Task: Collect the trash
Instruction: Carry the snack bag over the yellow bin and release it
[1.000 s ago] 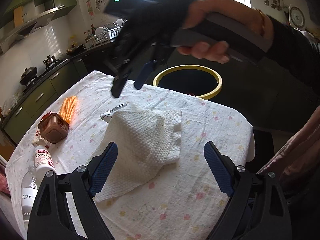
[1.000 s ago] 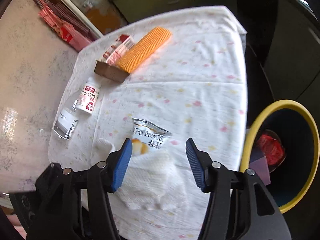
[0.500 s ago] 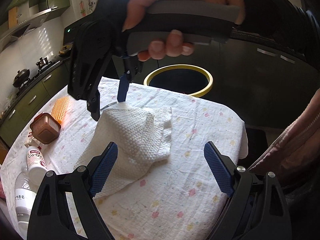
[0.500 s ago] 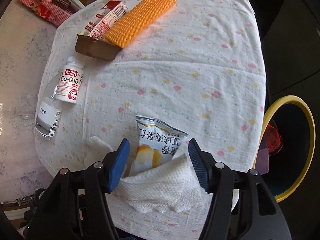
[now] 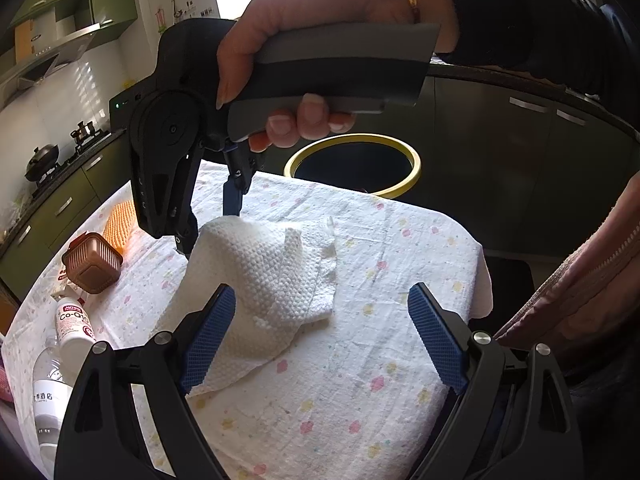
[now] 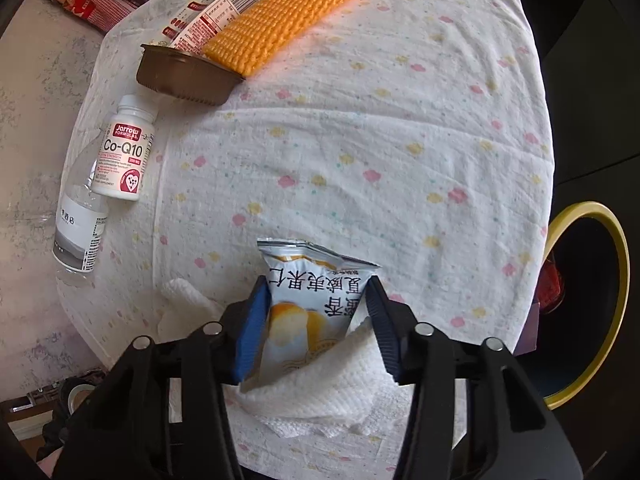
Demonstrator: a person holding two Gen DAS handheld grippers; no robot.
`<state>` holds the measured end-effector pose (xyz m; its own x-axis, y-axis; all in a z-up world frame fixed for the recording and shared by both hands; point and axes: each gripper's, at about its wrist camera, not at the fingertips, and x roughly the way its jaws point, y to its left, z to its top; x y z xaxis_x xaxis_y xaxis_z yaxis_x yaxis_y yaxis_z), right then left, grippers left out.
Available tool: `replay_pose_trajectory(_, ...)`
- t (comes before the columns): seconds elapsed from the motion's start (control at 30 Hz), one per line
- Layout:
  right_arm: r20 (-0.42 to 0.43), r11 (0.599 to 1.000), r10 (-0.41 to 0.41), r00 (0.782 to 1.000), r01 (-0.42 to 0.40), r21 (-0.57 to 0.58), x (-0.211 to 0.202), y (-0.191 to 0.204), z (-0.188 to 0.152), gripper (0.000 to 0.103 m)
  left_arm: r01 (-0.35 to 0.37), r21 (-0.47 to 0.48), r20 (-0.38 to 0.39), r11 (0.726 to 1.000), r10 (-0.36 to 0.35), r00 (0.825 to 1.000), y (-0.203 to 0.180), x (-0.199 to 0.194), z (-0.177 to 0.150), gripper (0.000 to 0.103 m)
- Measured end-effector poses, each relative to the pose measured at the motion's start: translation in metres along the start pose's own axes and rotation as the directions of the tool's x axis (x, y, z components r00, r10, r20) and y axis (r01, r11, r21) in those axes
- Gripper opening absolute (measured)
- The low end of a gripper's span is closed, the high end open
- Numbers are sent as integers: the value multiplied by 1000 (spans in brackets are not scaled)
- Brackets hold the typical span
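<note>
On my right gripper [image 6: 316, 320] the two blue pads [image 6: 251, 330] sit against the two sides of a snack packet [image 6: 310, 304], pinching it; the packet stands between them with its crimped top edge pointing away from me. Its lower end is tucked into a white paper towel [image 6: 320, 396] that bunches just under and behind the pads. Both lie on the flowered tablecloth [image 6: 360, 140].

My left gripper [image 5: 320, 332] hangs over the near part of the same cloth with its fingers spread wide and nothing between them. The left pad overlaps the near corner of the paper towel in the left wrist view; I cannot tell whether it touches.

Beyond the paper towel, from the right wrist camera, a clear water bottle [image 6: 78, 236] lies to the far left at the table edge, with a white Co-Q10 supplement bottle [image 6: 122, 152] lying partly on it. Farther on sits a brown plastic tray [image 6: 184, 76], and past that an orange ribbed sponge [image 6: 284, 16] beside a red-and-white carton [image 6: 208, 12].

To the right of the paper towel, off the table edge, stands the yellow-rimmed trash bin [image 6: 616, 280], with something red inside.
</note>
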<state>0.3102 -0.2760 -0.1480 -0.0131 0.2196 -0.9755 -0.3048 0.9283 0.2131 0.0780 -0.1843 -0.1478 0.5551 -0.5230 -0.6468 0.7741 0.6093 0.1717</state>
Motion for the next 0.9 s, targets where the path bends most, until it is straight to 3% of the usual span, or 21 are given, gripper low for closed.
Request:
replay_pose_trajectory(0.27, 116, 999, 34, 993, -36, 15, -19, 2, 4, 43, -4, 7, 0, 1000, 4, 1000, 0, -1, 2, 88)
replay_pose_trajectory(0.5, 303, 1000, 27, 953, -23, -15, -53, 8, -8, 43, -9, 14, 7, 1000, 9, 1000, -1, -4, 3, 88)
replay_pose_trajectory(0.73, 448, 999, 42, 893, -25, -46, -93, 5, -26, 43, -22, 5, 20, 1000, 22, 1000, 0, -13, 5, 88)
replay_pose_trajectory(0.9, 573, 999, 46, 818, -28, -41, -130, 0, -47, 43, -33, -6, 37, 999, 33, 999, 2, -22, 6, 88)
